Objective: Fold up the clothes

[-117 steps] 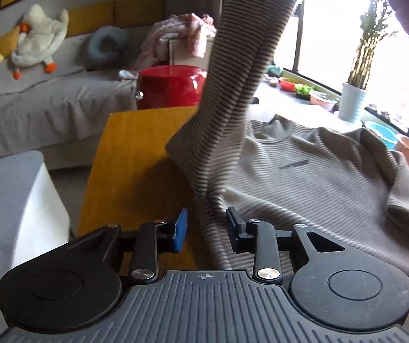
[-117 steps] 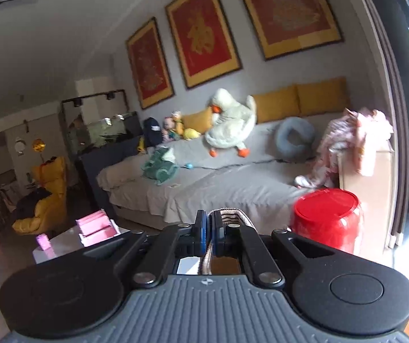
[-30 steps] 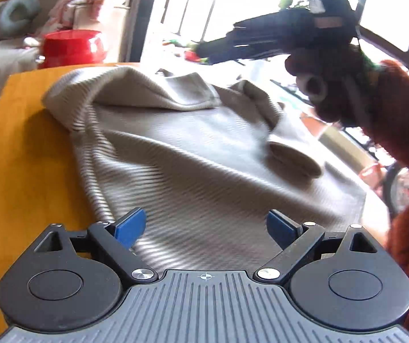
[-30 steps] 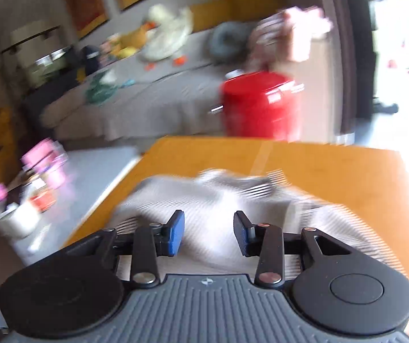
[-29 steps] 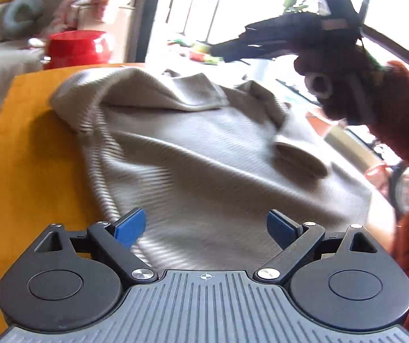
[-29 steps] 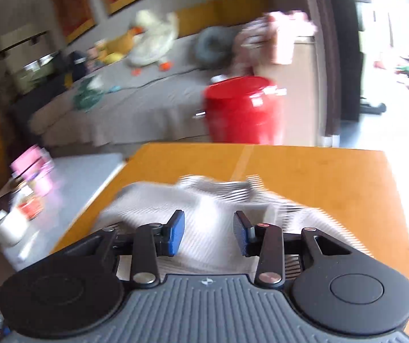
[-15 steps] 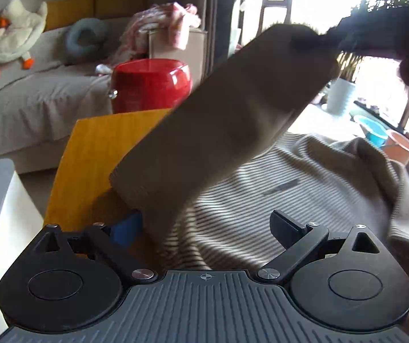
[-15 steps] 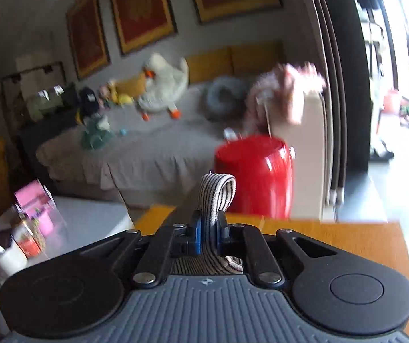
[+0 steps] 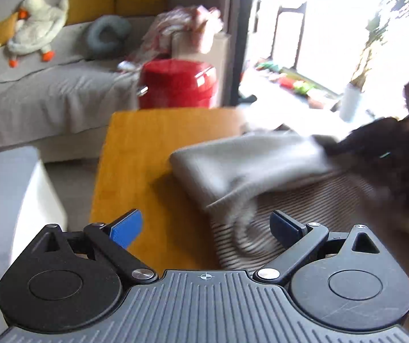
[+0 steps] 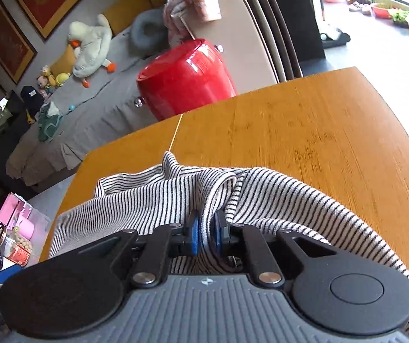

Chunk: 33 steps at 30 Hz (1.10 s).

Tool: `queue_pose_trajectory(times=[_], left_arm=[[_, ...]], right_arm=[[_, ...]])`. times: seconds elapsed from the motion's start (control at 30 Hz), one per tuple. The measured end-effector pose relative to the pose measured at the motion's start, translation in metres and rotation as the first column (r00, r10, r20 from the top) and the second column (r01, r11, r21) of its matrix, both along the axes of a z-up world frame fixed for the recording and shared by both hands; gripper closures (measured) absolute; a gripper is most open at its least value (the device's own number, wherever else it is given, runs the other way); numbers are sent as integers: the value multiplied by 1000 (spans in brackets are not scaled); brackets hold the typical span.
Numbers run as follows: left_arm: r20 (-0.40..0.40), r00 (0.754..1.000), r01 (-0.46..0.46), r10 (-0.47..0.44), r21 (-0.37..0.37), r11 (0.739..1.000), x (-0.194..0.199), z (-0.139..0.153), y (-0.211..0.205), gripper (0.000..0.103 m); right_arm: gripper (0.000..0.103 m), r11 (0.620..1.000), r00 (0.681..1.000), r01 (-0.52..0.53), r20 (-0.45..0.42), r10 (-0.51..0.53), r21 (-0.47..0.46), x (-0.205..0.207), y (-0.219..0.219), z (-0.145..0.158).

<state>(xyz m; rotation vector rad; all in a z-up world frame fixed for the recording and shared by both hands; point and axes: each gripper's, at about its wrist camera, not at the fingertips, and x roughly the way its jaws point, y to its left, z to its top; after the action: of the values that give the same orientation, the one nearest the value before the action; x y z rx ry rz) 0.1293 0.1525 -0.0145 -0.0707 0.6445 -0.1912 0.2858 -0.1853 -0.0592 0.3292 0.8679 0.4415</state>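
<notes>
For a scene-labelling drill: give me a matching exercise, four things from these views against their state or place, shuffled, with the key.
Things:
1. left hand-held gripper
2. right hand-held gripper
3. red bin
4. duck plush

States or places:
A. lying on the grey sofa
B. clamped on the striped sweater
C. wide open, holding nothing
D. on the floor beyond the wooden table

Pairs: 1-C, 2-B, 3-D, 4-A

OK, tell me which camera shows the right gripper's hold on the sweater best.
The right wrist view: the right gripper is shut on a sharp fold of the striped sweater. The left wrist view shows only a blurred dark shape at the sweater's far edge.
</notes>
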Motion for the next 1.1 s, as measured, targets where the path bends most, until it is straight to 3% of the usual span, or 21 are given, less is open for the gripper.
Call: queue_pose_trajectory(times=[0.1, 0.23, 0.37, 0.5, 0.6, 0.63, 0.67, 0.73, 0.77, 0.83, 0.93, 1.0, 1.1], left_arm=[[85, 993, 96, -85, -130, 987, -3, 19, -12, 0], [22, 990, 144, -142, -121, 982, 26, -10, -39, 0], [-44, 979, 191, -197, -113, 975, 55, -39, -67, 0], [-30, 979, 199, -204, -115, 973, 57, -44, -65, 0], [-24, 977, 209, -210, -44, 977, 56, -48, -72, 0], [-24, 977, 209, -210, -34, 977, 55, -49, -73, 0], [-24, 978, 208, -209, -24, 978, 55, -49, -74, 0], [-25, 978, 207, -208, -37, 978, 58, -48, -72, 0], [-25, 978, 206, -207, -44, 978, 58, -48, -71, 0], [-24, 978, 206, -207, -43, 978, 58, -48, -71, 0], [-22, 978, 206, -207, -41, 978, 58, -48, -70, 0], [-21, 978, 207, -208, -41, 978, 57, -48, -70, 0], [-16, 979, 205, -205, -20, 979, 53, -48, -69, 0]], right_arm=[[94, 998, 999, -17, 32, 19, -66, -7, 4, 2], [94, 987, 995, -27, 87, 41, -157, -18, 6, 5], [94, 986, 995, -17, 92, 33, -168, -25, -11, 7], [94, 988, 995, -15, 93, 29, -154, -30, -24, 8], [87, 982, 993, -4, 119, 27, -189, -39, -19, 18], [81, 980, 989, 0, 146, 30, -200, -45, -17, 24], [68, 978, 983, 7, 180, 31, -209, -51, -15, 32], [53, 981, 971, 29, 239, 17, -190, -62, -14, 46], [51, 984, 964, 41, 266, 7, -175, -67, -15, 53], [51, 995, 961, 16, 278, 11, -96, -71, -15, 60], [50, 999, 982, -46, 182, 47, -9, -59, -9, 45], [50, 999, 993, -41, 111, 43, -20, -52, -6, 28], [53, 998, 986, -24, 163, 33, -57, -68, -17, 38]])
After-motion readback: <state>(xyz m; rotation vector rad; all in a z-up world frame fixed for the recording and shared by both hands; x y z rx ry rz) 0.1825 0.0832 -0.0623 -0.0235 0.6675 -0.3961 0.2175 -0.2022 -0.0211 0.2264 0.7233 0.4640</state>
